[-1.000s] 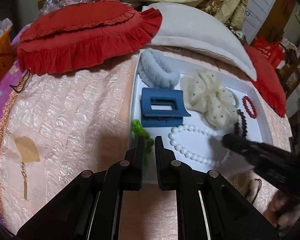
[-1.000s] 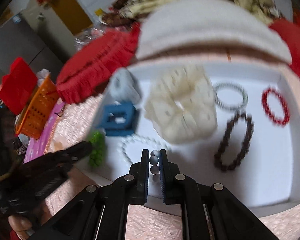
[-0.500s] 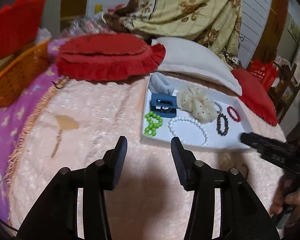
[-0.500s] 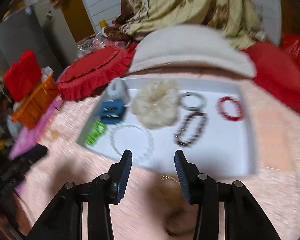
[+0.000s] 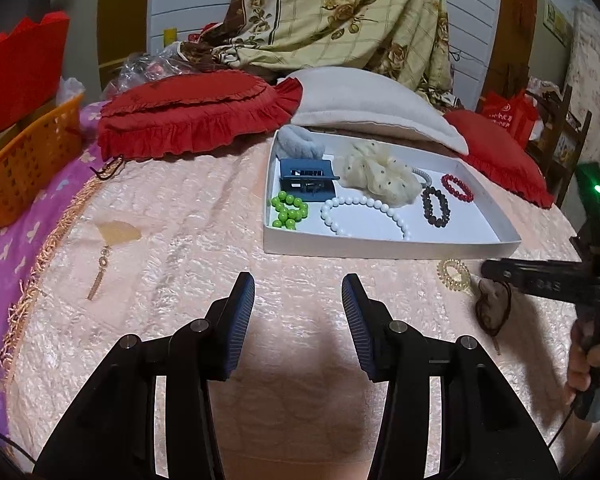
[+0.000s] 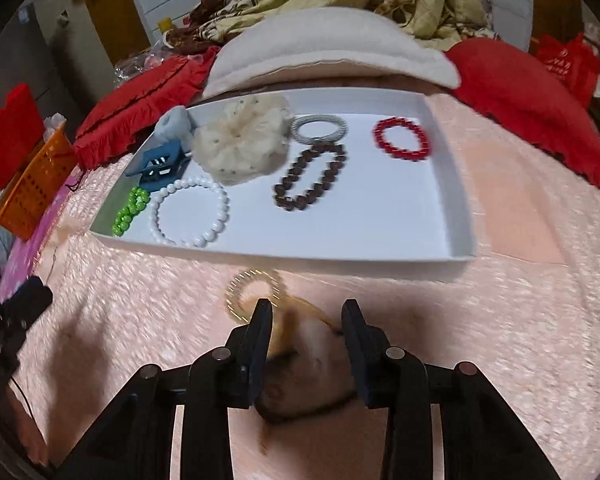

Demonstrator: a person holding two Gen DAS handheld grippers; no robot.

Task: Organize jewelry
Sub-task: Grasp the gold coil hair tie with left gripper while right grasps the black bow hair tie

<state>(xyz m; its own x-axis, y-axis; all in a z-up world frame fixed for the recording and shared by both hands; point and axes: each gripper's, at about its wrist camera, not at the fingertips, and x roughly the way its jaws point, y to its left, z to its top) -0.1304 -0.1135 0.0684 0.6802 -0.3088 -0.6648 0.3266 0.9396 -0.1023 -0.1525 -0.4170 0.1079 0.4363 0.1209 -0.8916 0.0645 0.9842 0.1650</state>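
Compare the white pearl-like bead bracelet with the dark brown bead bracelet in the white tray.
The white pearl-like bead bracelet lies in an open, nearly round loop; the dark brown bead bracelet is squeezed into a narrow oval. White sits near the tray's front edge, brown nearer the middle. Both lie flat, ungripped.

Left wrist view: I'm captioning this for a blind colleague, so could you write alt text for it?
Open left tongs hover over a pink quilted bedspread, short of a white tray holding a white bead bracelet, green beads, a blue hair claw, a cream scrunchie and dark and red bracelets. Right of them, the right tongs reach toward a gold coil tie.
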